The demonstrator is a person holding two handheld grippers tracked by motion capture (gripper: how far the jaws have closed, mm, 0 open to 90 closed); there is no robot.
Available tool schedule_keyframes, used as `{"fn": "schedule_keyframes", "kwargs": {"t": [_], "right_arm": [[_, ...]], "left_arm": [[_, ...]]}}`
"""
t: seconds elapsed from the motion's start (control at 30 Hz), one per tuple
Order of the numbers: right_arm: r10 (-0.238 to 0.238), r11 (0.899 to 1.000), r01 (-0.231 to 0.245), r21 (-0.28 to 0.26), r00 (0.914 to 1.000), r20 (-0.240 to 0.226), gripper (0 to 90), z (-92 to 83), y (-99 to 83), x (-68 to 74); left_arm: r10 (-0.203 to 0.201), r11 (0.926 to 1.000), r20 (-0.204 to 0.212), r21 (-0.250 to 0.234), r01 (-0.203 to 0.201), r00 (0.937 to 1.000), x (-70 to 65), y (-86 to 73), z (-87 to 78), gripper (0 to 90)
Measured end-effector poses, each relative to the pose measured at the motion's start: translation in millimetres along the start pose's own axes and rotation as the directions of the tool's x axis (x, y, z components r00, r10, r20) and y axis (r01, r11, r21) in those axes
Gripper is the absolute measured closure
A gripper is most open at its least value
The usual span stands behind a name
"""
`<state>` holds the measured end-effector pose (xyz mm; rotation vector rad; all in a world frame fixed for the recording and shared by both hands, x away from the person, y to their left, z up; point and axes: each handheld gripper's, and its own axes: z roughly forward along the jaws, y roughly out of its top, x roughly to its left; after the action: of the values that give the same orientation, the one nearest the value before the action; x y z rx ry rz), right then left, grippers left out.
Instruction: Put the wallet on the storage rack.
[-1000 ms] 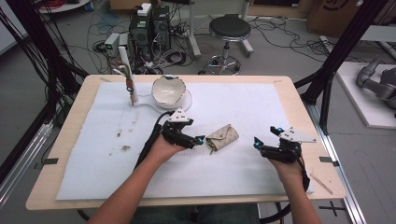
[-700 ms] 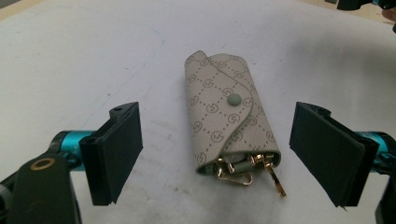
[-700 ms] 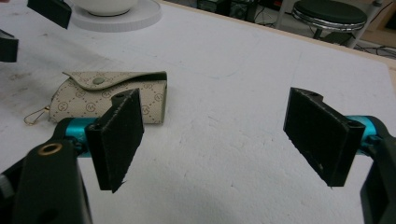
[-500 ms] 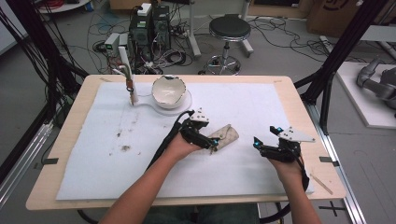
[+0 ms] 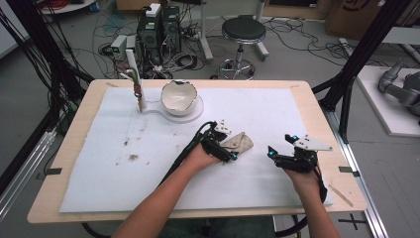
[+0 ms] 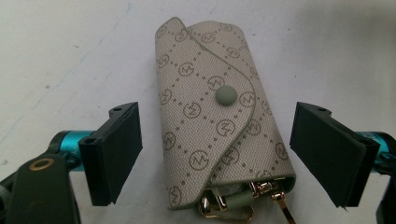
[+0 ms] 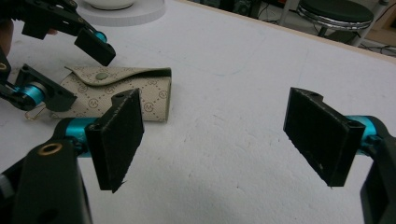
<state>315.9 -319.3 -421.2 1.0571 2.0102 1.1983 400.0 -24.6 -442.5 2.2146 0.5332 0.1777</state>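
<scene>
A beige patterned key pouch (image 5: 239, 142) with a grey-green snap lies flat on the white mat, right of centre. My left gripper (image 5: 226, 145) is open and straddles it. In the left gripper view the pouch (image 6: 215, 116) lies between the two black pads (image 6: 116, 149), with a gap on each side and gold key hardware at its near end. My right gripper (image 5: 280, 147) hovers open over bare mat to the pouch's right, holding nothing. From the right gripper view (image 7: 219, 135) I see the pouch (image 7: 135, 91) and the left gripper (image 7: 70, 70) at the upper left.
A cracked white bowl (image 5: 178, 95) sits on a round white base (image 5: 197, 112) at the back of the mat. A small upright tool (image 5: 139, 96) stands to its left. Dark crumbs (image 5: 132, 157) dot the mat's left half. A stool (image 5: 242, 29) stands beyond the table.
My left gripper has moved right and forward onto the pouch, and its jaws now sit either side of it. The right gripper has barely shifted.
</scene>
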Motion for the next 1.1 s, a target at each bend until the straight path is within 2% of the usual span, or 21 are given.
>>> {"fn": "schedule_keyframes", "kwargs": {"t": [0.13, 0.17, 0.3, 0.47, 0.57, 0.67, 0.8, 0.93, 1.1], "right_arm": [[0.0, 1.0, 0.0, 0.004, 1.0, -0.001, 20.7, 0.2, -0.2, -0.2], [0.001, 1.0, -0.001, 0.004, 1.0, -0.002, 20.7, 0.2, -0.2, -0.3], [0.0, 1.0, 0.0, 0.003, 1.0, -0.003, 20.7, 0.1, -0.4, -0.3], [0.0, 1.0, 0.0, 0.01, 1.0, -0.003, 20.7, 0.6, -0.7, -0.4], [-0.002, 1.0, 0.002, 0.012, 1.0, -0.004, 20.7, 1.1, -0.7, 0.1], [-0.006, 1.0, 0.006, 0.011, 1.0, -0.005, 20.7, 1.3, -0.5, 0.6], [-0.008, 1.0, 0.008, 0.011, 0.9999, -0.007, 20.7, 1.5, -0.5, 0.9], [-0.005, 1.0, 0.005, 0.013, 1.0, -0.008, 20.7, 2.4, -0.8, 0.9], [-0.009, 1.0, 0.009, 0.018, 0.9999, -0.009, 20.7, 3.2, -0.8, 1.7]], "left_arm": [[0.025, 0.9982, -0.004, 0.056, -0.024, 0.9997, -3.2, -2.0, 10.4, 16.8], [0.051, 0.9969, -0.014, 0.061, -0.05, 0.9986, -5.4, -2.5, 12.2, 16.2], [0.057, 0.9969, -0.016, 0.055, -0.056, 0.9982, -6.3, -2.6, 12.3, 16.0], [0.098, 0.9934, 0.003, 0.06, -0.098, 0.9952, -11.2, -0.8, 8.8, 30.8], [0.109, 0.9922, 0.004, 0.061, -0.109, 0.994, -12.2, -0.2, 8.0, 33.5], [0.108, 0.9926, 0.001, 0.056, -0.108, 0.9941, -13.2, 0.2, 7.4, 35.2], [0.099, 0.9935, -0.031, 0.058, -0.098, 0.9946, -9.7, 1.3, 1.2, 36.2], [0.062, 0.998, -0.045, 0.01, -0.062, 0.9971, -1.9, 3.7, -15.1, 36.4], [0.01, 0.999, -0.065, -0.044, -0.013, 0.9978, 10.1, 5.1, -40.6, 36.5]]}}
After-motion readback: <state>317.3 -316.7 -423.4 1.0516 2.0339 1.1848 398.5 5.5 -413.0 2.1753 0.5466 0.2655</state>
